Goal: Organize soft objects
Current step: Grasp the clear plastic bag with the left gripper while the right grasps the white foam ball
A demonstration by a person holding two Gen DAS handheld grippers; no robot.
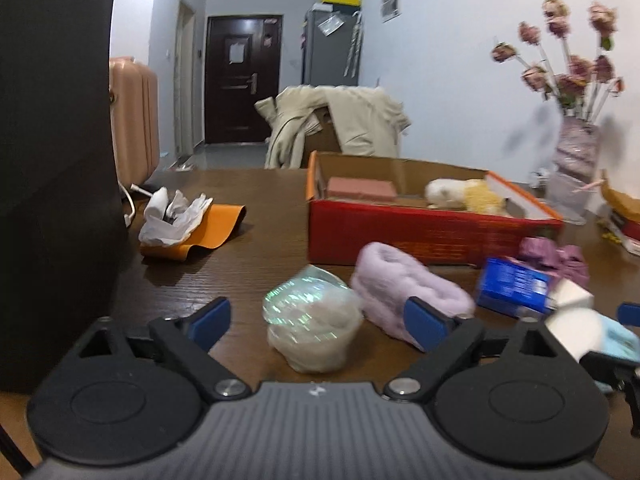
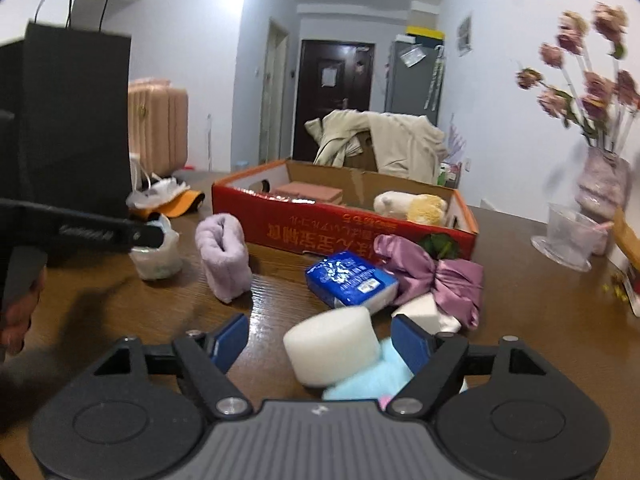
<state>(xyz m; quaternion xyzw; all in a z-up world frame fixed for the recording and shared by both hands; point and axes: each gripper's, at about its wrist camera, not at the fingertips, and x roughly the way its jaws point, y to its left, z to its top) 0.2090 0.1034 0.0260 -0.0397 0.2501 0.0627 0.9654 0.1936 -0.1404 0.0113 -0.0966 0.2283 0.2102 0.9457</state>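
Both grippers are spread near the red box (image 2: 344, 224): left gripper (image 1: 316, 320) around a wrapped bundle (image 1: 312, 326), right gripper (image 2: 320, 344) around a white sponge (image 2: 332, 344). Squeeze gently, centred.

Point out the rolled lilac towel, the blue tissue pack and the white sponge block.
rolled lilac towel (image 2: 224, 262), right wrist view, its side.
blue tissue pack (image 2: 350, 278), right wrist view, printed top.
white sponge block (image 2: 332, 344), right wrist view, front face.
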